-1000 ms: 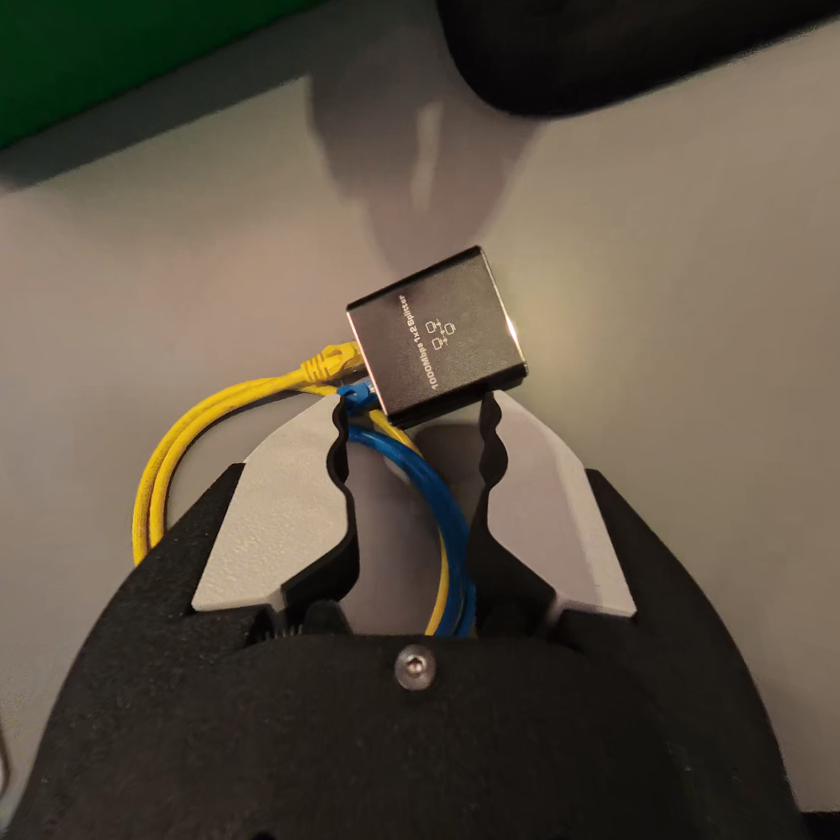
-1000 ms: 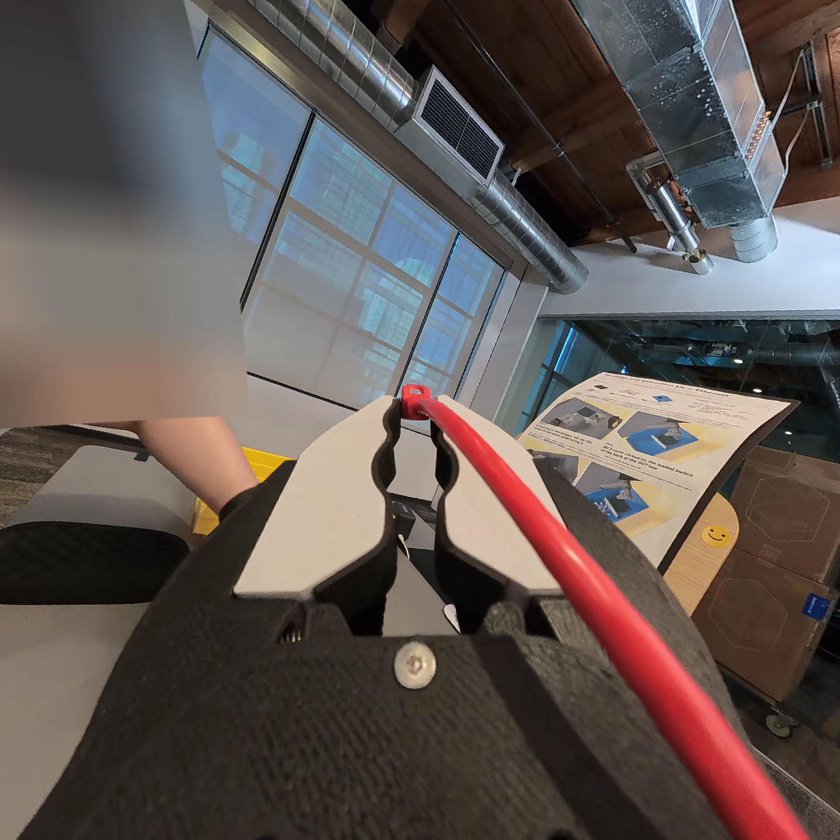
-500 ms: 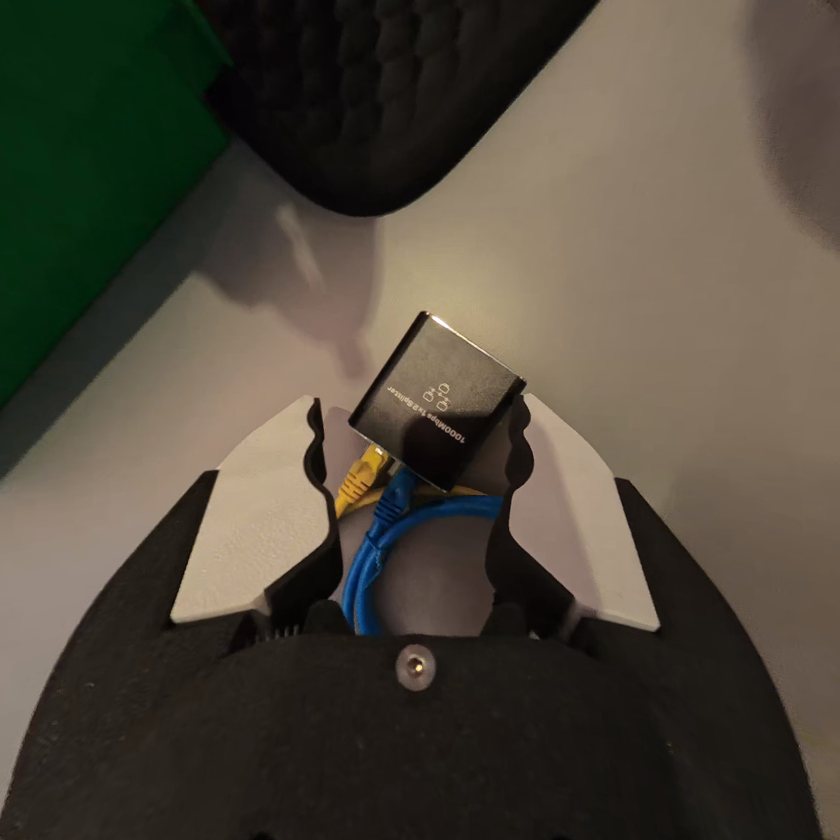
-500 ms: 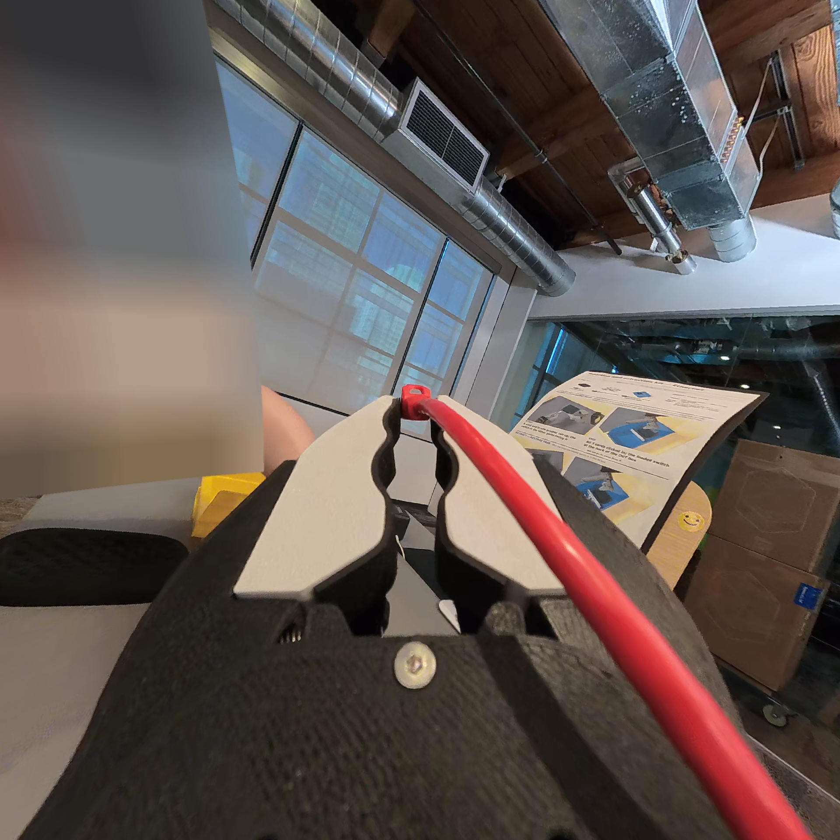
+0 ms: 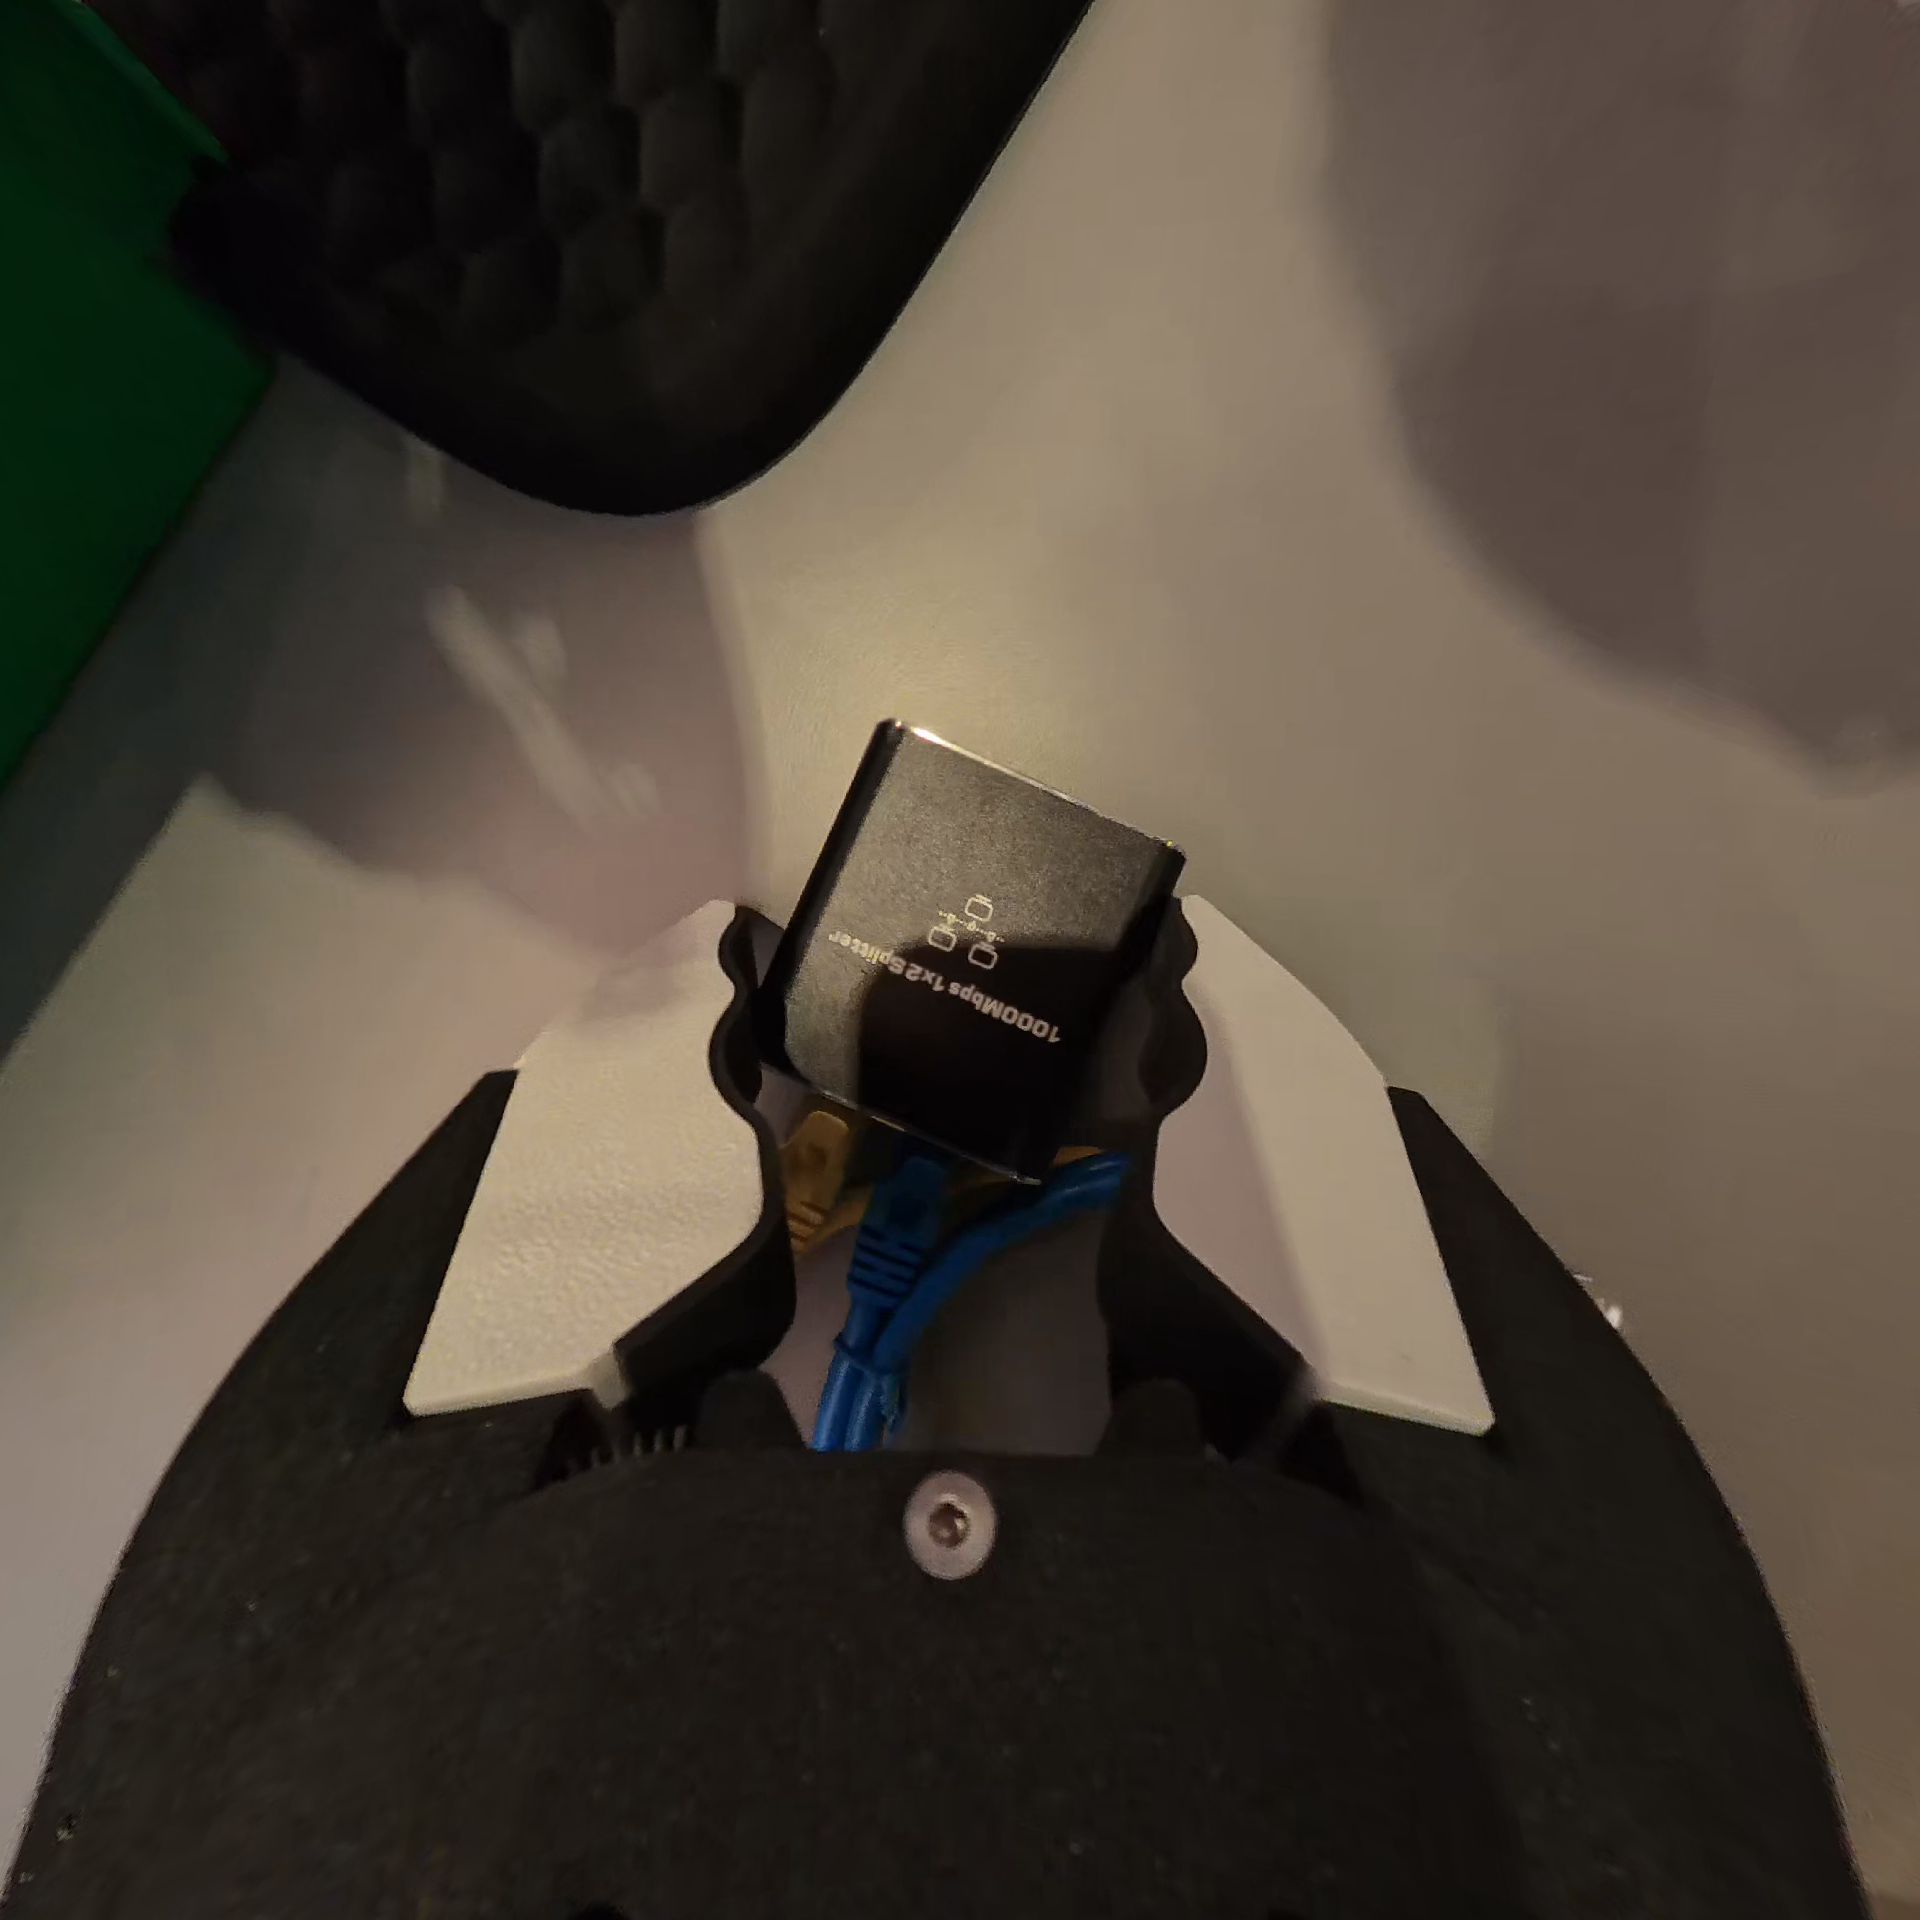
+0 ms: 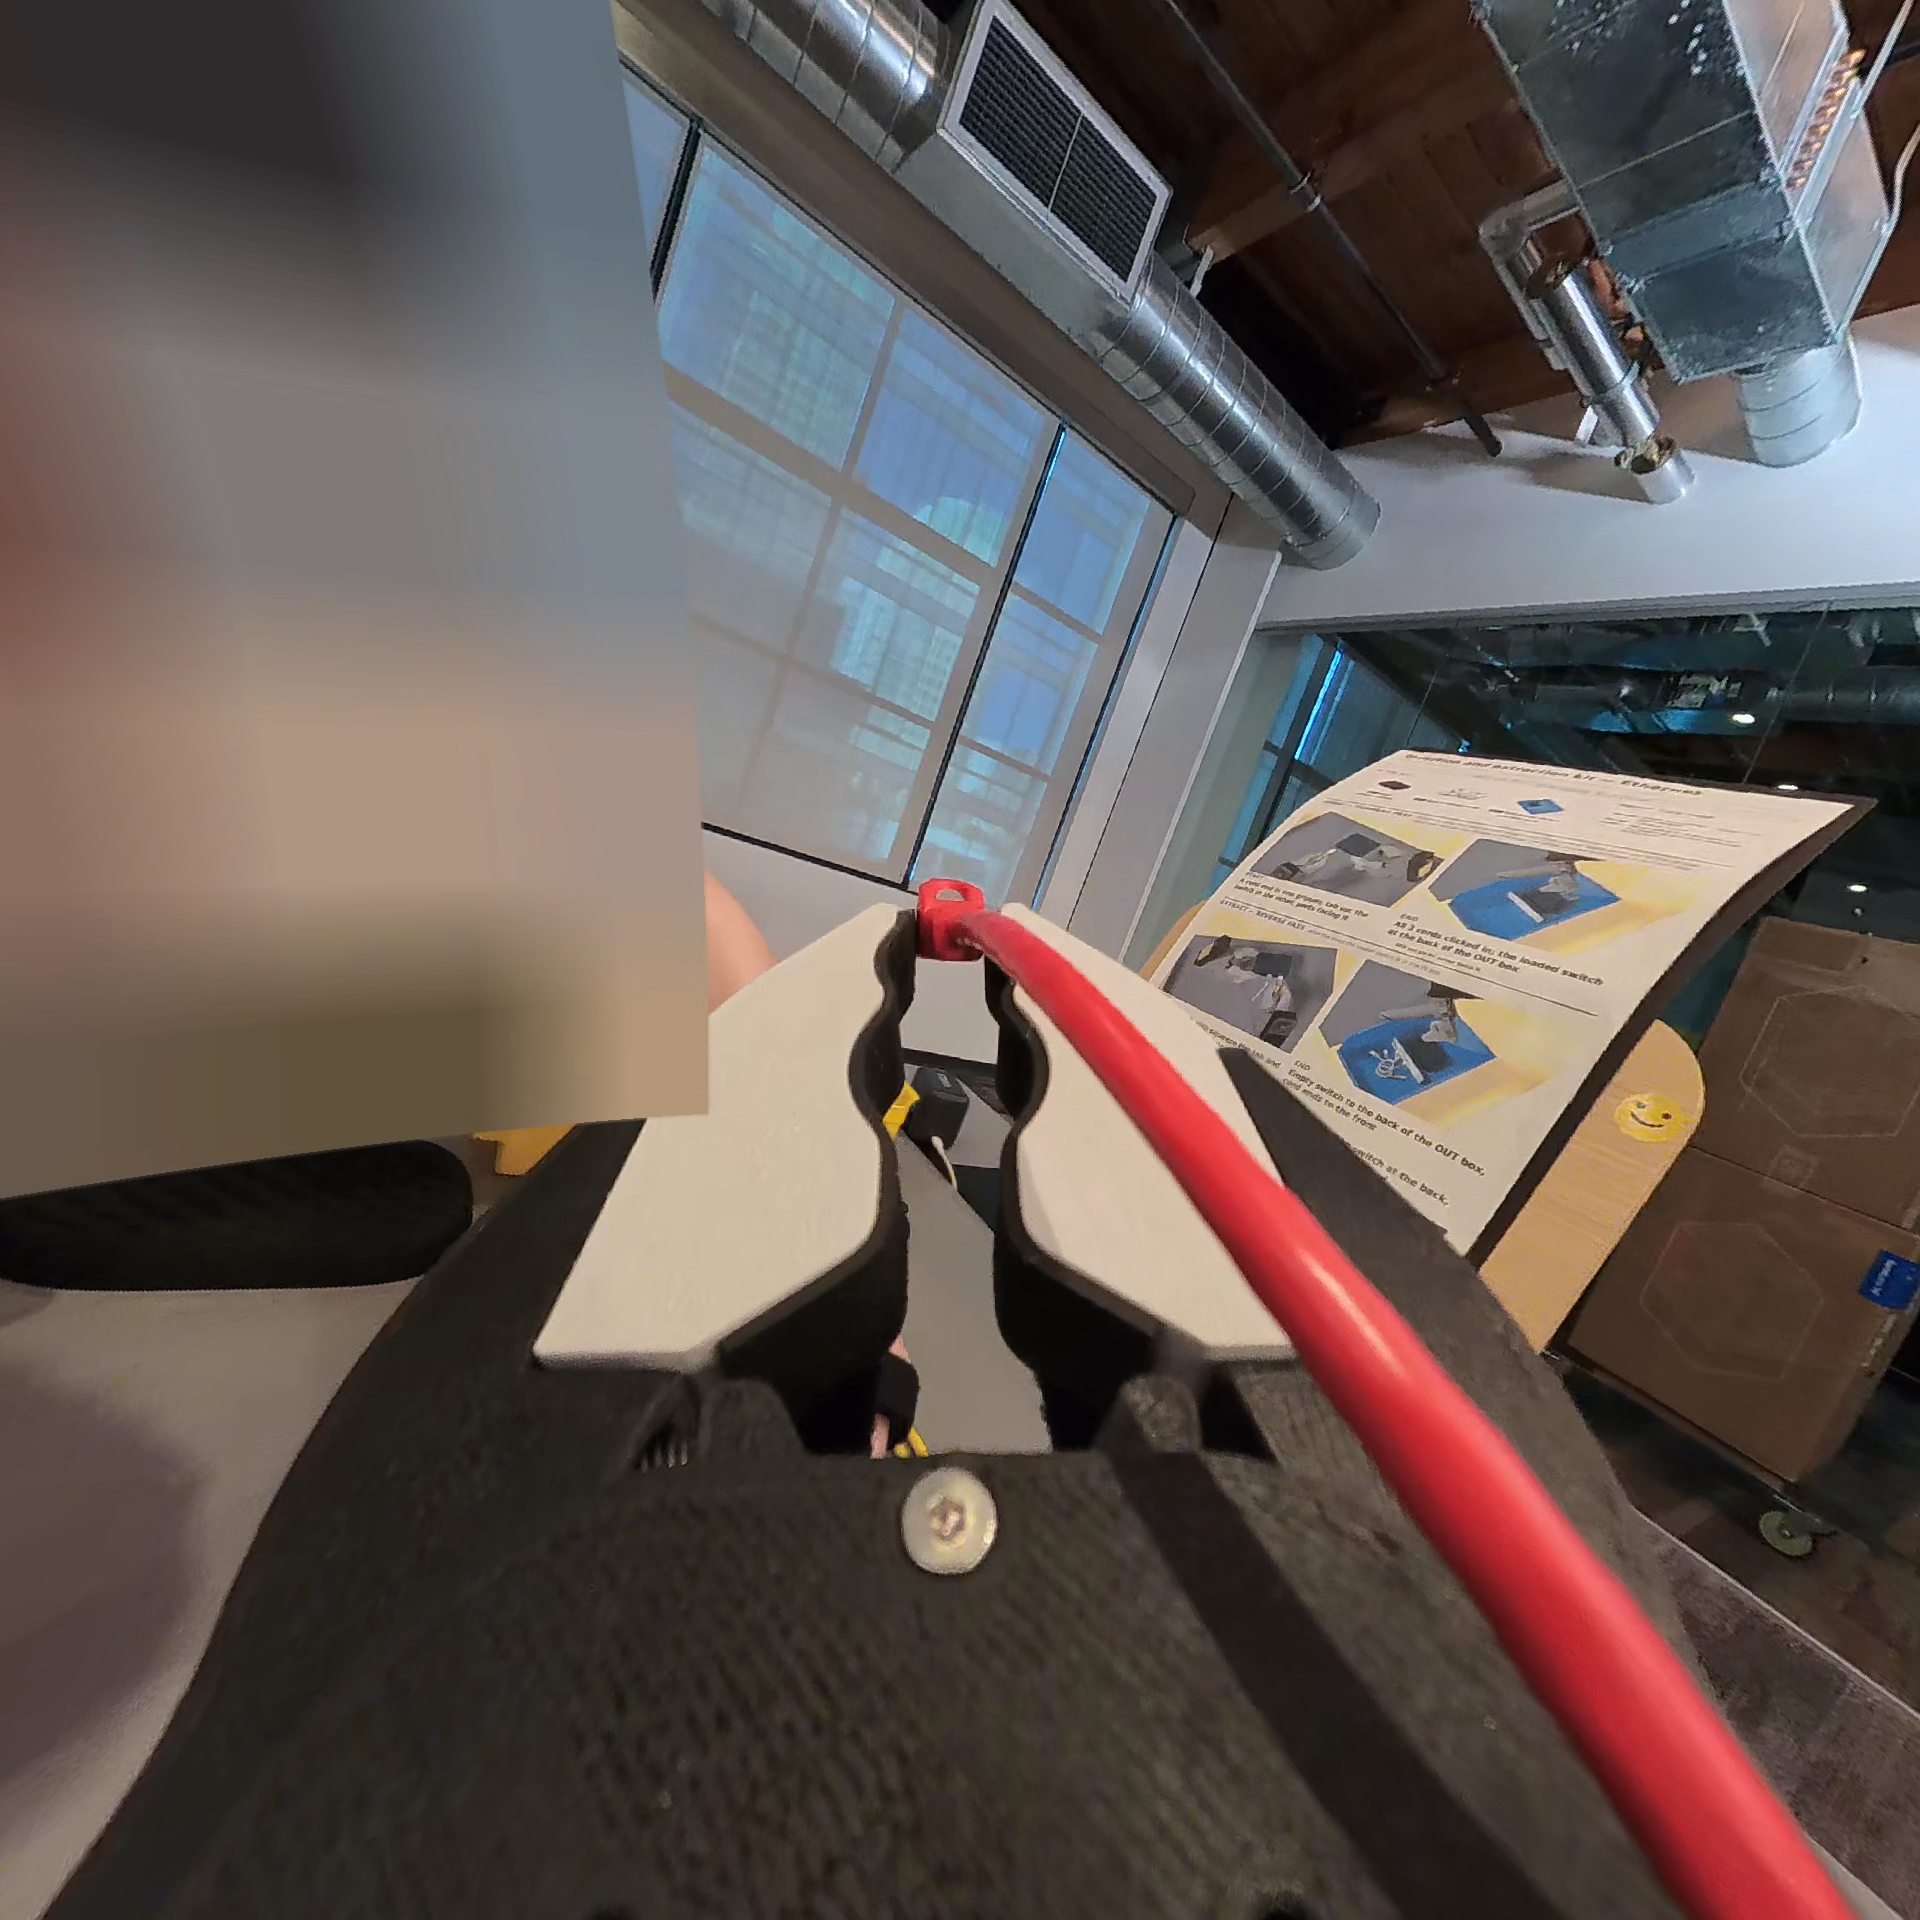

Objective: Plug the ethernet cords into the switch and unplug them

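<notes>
Left wrist view: my left gripper (image 5: pixel 956 925) stands with its jaws wide, straddling the small black rectangular metal switch box (image 5: pixel 966 966). The box lies on the pale grey tabletop (image 5: pixel 1351 727), skewed across the jaw line, its near corners against the black pads (image 5: pixel 743 997); I cannot tell whether the pads truly press on it. A yellow ethernet cord plug (image 5: pixel 816 1164) and a blue ethernet cord plug (image 5: pixel 899 1226) sit in the box's near face, so I judge the free port to be on the far face, pointing away from me and slightly right.

Right wrist view: my right gripper (image 6: pixel 948 925) is clamped on the red ethernet cord plug (image 6: pixel 945 920), pinched at the fingertips, with its red cable (image 6: pixel 1299 1278) trailing back over the right finger. This gripper is tilted up toward the windows, well apart from the box.

The coming insertion, in my judgement, turns on bringing the red plug's long axis down into line with the box's long axis, from the far side, once the left jaws hold the box square
</notes>
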A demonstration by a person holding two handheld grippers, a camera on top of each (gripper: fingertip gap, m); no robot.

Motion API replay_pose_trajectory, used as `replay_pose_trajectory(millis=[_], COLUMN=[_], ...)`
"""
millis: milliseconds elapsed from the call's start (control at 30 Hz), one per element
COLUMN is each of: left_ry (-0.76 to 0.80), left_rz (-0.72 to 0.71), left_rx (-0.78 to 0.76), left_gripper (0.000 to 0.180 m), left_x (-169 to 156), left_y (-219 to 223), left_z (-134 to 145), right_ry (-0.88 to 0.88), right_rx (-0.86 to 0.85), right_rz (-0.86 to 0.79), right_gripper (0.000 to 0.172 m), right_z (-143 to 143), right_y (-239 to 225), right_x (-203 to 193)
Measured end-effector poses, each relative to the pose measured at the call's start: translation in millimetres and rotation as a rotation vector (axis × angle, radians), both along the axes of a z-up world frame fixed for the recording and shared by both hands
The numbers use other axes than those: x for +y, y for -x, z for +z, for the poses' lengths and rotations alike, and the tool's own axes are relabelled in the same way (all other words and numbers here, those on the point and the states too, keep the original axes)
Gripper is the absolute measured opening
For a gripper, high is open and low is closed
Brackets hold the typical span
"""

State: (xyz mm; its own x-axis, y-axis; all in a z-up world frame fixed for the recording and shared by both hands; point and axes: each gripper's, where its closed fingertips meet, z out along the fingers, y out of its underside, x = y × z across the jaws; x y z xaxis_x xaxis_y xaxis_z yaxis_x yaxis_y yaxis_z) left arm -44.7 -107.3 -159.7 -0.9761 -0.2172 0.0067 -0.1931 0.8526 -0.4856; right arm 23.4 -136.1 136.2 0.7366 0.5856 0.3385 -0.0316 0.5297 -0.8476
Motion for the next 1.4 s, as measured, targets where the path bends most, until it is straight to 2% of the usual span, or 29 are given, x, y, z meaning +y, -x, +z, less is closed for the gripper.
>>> replay_pose_trajectory(millis=[133, 267, 600, 800, 1000, 1167, 1400], left_ry=[0.015, 0.11, 0.265, 0.35, 0.378, 0.493, 0.528], left_rz=[0.077, 0.194, 0.554, 0.773, 0.877, 0.972, 1.045], left_rx=[0.086, 0.048, -0.249, -0.394, -0.464, -0.509, -0.466], left_gripper=[0.07, 0.069, 0.067, 0.067, 0.066, 0.066, 0.066], left_x=[2.6, 4.3, 30.0, 41.1, 33.5, 33.0, 37.8], left_y=[7.1, 8.4, 17.8, 30.2, 40.4, 42.8, 53.8], left_z=[5.7, 31.9, 126.1, 154.8, 169.1, 180.0, 154.3], right_ry=[-0.011, -0.022, -0.009, 0.05, 0.092, 0.158, 0.225], right_rx=[0.001, 0.015, 0.088, 0.029, -0.067, -0.136, -0.176], right_rz=[0.001, 0.007, 0.04, 0.09, 0.199, 0.235, 0.259], right_gripper=[0.013, 0.013, 0.013, 0.013, 0.013, 0.013, 0.013], right_z=[1.7, 4.2, 1.7, -12.2, -23.0, -42.2, -65.1], right_y=[0.3, -2.1, -3.8, 24.5, 62.2, 82.3, 99.6], right_x=[-2.9, -6.3, 3.2, 18.2, 15.4, 25.6, 41.6])
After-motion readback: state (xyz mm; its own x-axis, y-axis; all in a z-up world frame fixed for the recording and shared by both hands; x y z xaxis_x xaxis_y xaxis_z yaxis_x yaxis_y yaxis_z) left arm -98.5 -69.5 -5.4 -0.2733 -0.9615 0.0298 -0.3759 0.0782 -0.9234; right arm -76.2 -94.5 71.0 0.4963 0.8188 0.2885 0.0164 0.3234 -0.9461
